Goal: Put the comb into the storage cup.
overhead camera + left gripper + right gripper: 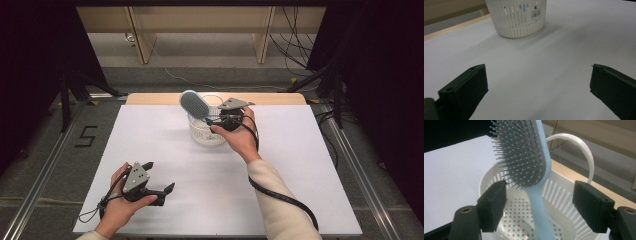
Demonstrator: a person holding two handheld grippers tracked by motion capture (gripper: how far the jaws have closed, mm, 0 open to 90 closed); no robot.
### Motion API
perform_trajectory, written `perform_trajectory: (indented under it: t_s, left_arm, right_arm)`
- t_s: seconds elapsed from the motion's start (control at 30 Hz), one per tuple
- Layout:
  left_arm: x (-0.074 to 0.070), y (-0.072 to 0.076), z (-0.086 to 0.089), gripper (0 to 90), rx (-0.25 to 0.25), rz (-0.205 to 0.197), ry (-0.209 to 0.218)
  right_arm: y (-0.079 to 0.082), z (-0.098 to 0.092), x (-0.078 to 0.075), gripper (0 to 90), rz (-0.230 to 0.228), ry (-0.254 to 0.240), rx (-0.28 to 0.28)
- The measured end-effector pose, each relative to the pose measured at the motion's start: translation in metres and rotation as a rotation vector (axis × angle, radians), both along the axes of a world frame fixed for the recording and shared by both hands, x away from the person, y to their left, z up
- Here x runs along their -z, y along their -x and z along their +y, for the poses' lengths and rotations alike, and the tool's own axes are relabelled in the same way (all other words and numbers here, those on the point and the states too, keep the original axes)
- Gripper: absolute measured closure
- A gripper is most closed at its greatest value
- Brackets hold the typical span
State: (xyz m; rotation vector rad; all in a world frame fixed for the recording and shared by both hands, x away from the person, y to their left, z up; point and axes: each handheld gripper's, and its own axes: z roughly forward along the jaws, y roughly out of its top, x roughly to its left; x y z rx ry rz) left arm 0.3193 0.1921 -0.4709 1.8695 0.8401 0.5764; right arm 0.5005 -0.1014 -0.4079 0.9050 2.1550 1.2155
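A light-blue hairbrush [194, 104] with grey bristles stands tilted in a white slotted basket [204, 134] at the far middle of the table. In the right gripper view the hairbrush [524, 157] has its handle down in the basket [485, 178], between the jaws of my right gripper [539, 202]. The jaws stand wide apart and do not touch the handle. From above, my right gripper [213, 122] hovers at the basket's right rim. My left gripper [159, 176] rests open at the front left, with only bare table between its jaws [537, 82], facing the basket [516, 20].
The white table sheet [165, 150] lies between the two hands. The basket's curved white carry handle [580, 147] arches up behind the brush. Beyond the table's wooden far edge [150, 98] are the floor, cables and furniture legs.
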Motion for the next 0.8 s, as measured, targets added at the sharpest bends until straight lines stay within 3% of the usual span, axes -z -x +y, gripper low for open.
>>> perform_trajectory:
  t_s: [0.2, 0.3, 0.47, 0.67, 0.8]
  left_arm:
    - [0.0, 0.0, 0.001, 0.7, 0.001, 0.001, -0.002]
    - [0.0, 0.0, 0.001, 0.8, 0.0, 0.004, 0.003]
    - [0.0, 0.0, 0.001, 0.8, -0.002, 0.001, 0.003]
    - [0.0, 0.0, 0.001, 0.8, -0.002, 0.001, 0.004]
    - [0.0, 0.0, 0.001, 0.8, -0.004, 0.002, 0.005]
  right_arm:
    - [0.004, -0.009, -0.001, 23.8, 0.008, -0.018, -0.028]
    - [0.005, -0.016, -0.001, 24.2, -0.009, -0.034, -0.039]
    - [0.009, -0.027, 0.0, 28.3, 0.019, -0.052, -0.037]
    - [0.017, -0.037, -0.001, 22.0, -0.002, -0.057, -0.033]
    - [0.02, -0.044, 0.0, 19.9, 0.01, -0.051, -0.021]
